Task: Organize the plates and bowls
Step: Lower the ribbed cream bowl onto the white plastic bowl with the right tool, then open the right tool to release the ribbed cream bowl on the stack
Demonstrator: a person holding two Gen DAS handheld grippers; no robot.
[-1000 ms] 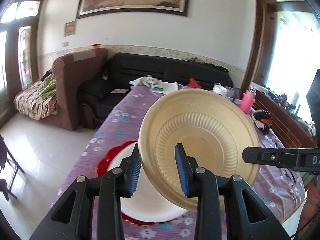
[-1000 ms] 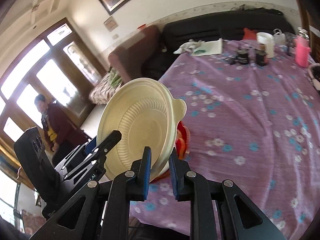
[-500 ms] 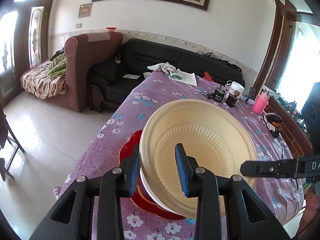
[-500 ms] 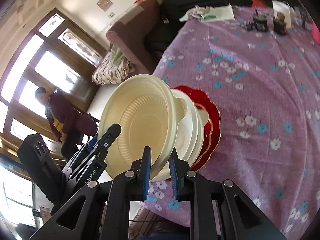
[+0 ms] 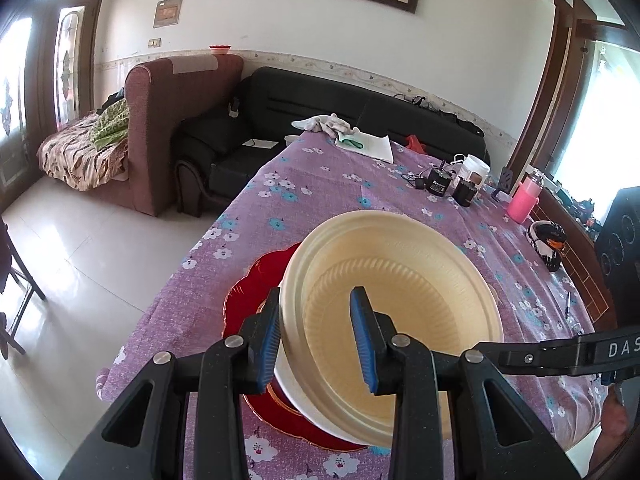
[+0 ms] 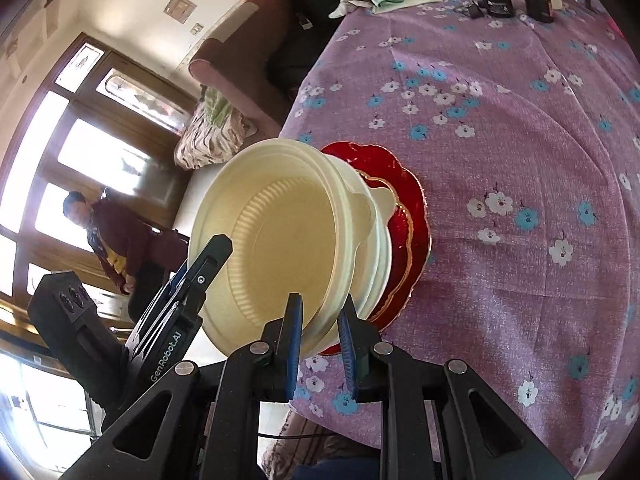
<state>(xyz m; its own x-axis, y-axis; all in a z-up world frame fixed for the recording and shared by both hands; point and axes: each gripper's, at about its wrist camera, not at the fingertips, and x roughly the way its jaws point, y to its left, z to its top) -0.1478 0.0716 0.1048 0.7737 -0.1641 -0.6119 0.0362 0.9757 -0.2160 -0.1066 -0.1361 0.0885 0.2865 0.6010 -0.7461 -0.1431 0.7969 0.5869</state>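
The left gripper (image 5: 316,344) is clamped on the near rim of a cream bowl (image 5: 400,304), one blue pad outside the wall and one inside. The right gripper (image 6: 318,344) pinches the same bowl (image 6: 280,240) at another point of its rim, its jaws nearly closed on the thin edge. Each gripper shows in the other's view as a black arm reaching to the bowl's rim.

The table (image 5: 320,200), covered in a purple flowered cloth, runs away toward a black sofa (image 5: 320,100) and a brown armchair (image 5: 172,120).

On the near end of the table lies a red plate (image 6: 404,184) with a scalloped gold edge. White dishes (image 6: 382,236) are stacked on it. The bowl, tilted, sits directly above this stack; whether its base touches the top dish is unclear from either view.

At the far end stand a pink bottle (image 5: 522,200), a white cup (image 5: 476,166) and two small dark jars (image 5: 450,186).
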